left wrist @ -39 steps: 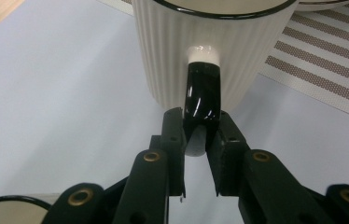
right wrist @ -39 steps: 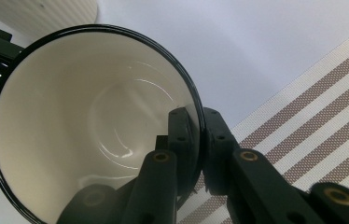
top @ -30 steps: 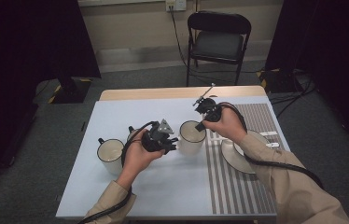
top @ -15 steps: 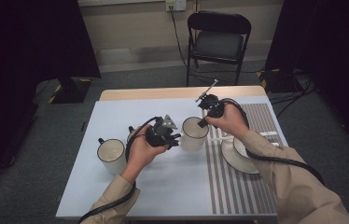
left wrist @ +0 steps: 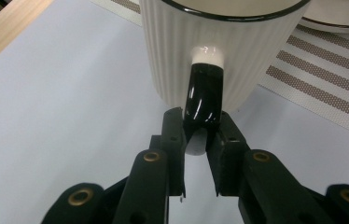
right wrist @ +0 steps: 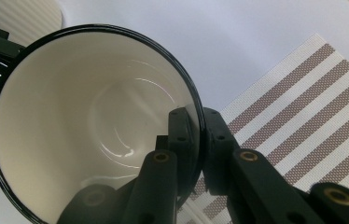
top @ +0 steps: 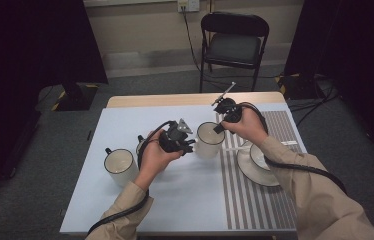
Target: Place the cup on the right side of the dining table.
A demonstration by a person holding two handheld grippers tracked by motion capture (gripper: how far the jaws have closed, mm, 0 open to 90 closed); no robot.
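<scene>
A white ribbed mug (top: 209,141) with a black rim stands at the middle of the table, by the edge of the striped placemat (top: 260,200). My left gripper (top: 191,145) comes in from the mug's left, shut on its black handle (left wrist: 204,93). In the left gripper view both jaws clamp the handle's lower part, and the ribbed mug wall (left wrist: 219,46) rises just beyond my left gripper (left wrist: 202,123). My right gripper (top: 219,127) reaches down from behind. In the right gripper view this gripper (right wrist: 193,116) is shut on the mug's rim (right wrist: 197,116), one jaw inside and one outside. The mug (right wrist: 70,116) is empty.
A second mug (top: 120,165) stands near the table's left side, and a third one (top: 140,145) is partly hidden behind my left hand. A saucer (top: 255,167) with a small cup lies on the placemat to the right. A folding chair (top: 235,45) stands beyond the table.
</scene>
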